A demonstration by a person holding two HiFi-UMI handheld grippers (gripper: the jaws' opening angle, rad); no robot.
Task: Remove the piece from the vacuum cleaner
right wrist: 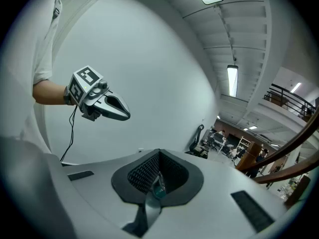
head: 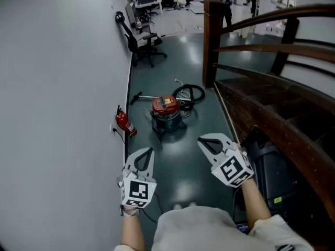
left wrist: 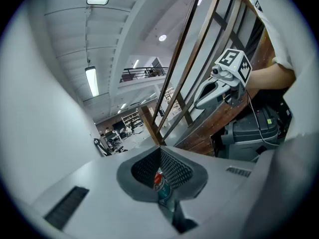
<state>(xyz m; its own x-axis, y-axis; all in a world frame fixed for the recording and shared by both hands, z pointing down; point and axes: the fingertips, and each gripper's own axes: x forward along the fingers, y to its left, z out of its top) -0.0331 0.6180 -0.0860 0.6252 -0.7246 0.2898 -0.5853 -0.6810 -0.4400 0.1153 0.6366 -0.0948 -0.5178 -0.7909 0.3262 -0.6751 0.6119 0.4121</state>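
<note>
Closed left hand-held gripper [head: 150, 150] nearest; vacuum cleaner [head: 167, 115] red-lidded, teal-bodied

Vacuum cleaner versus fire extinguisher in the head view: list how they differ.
The vacuum cleaner is a squat drum, red on top over a dark body; the fire extinguisher is a slimmer red cylinder. The vacuum cleaner sits out on the floor with a black hose coiled beside it; the fire extinguisher sits by the wall. Both show red and rest on the floor.
</note>
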